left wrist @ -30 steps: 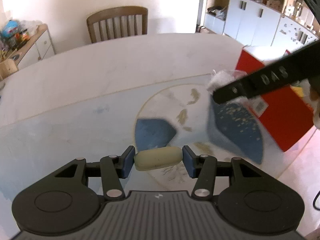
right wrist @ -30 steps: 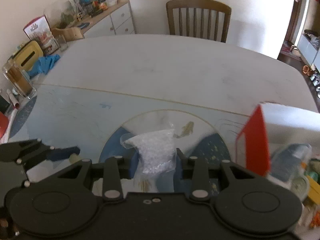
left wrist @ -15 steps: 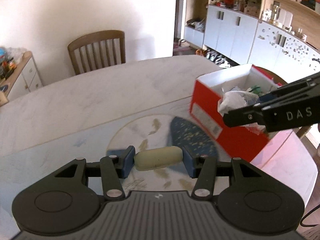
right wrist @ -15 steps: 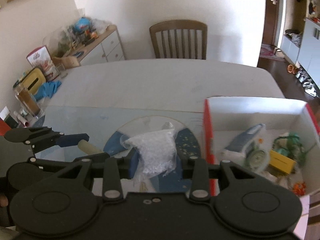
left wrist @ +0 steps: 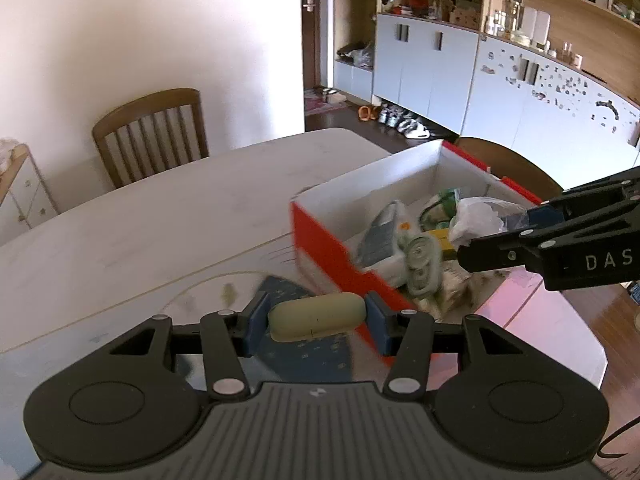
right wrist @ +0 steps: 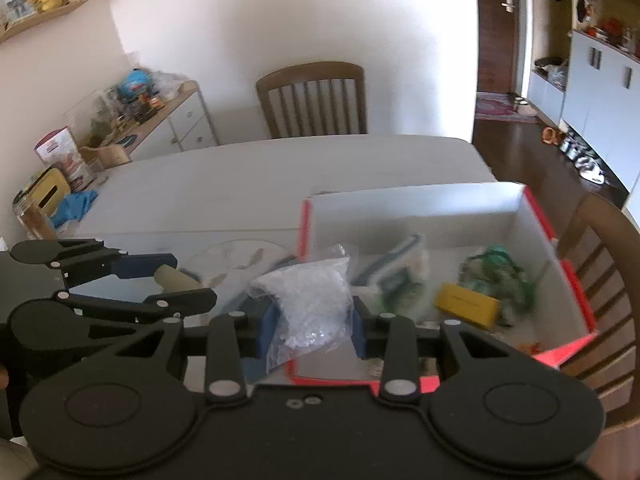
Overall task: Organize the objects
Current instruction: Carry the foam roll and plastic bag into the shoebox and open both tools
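Pale-green capsule point(left wrist: 317, 317) crosswise, clamped between left gripper point(left wrist: 316, 318) jaws; clear crinkly bag point(right wrist: 310, 304) pinched in right gripper point(right wrist: 312, 330) jaws.

A pale green, rounded plastic case point(left wrist: 317, 316) lies sideways at the lower middle of the left view, pinched at both ends. A clear plastic bag of white bits point(right wrist: 310, 304) hangs low in the middle of the right view. The open red cardboard box with white inside point(right wrist: 420, 200) fills the right side, holding mixed things.
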The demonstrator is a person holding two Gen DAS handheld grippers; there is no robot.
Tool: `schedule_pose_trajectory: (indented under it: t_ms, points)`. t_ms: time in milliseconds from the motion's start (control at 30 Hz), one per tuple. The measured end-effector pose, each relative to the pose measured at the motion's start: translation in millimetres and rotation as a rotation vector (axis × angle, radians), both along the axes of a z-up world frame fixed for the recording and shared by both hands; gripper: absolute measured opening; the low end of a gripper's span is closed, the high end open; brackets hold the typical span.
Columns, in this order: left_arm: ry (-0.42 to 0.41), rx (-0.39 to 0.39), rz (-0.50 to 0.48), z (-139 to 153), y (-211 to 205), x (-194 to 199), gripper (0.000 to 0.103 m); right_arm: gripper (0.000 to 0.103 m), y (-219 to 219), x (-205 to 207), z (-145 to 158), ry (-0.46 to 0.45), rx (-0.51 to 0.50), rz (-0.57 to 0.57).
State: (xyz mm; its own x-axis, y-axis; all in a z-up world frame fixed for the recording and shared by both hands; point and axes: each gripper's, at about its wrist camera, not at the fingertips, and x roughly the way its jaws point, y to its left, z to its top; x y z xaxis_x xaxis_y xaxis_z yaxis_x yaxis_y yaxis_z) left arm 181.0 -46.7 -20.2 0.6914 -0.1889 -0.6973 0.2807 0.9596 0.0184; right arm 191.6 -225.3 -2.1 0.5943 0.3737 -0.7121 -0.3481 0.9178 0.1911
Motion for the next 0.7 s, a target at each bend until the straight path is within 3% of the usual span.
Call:
schedule_pose_trajectory:
  t_ms: [400,700]
  points:
    - [0.053,0.011,-0.037,-12,-78,36,0.051,0.036,-83,13,-20,-0.006,-0.053,-0.071]
    - [0.099,0.04,-0.053,-23,-122,74,0.051,0.036,-109,34,-41,0.004,-0.1,-0.06]
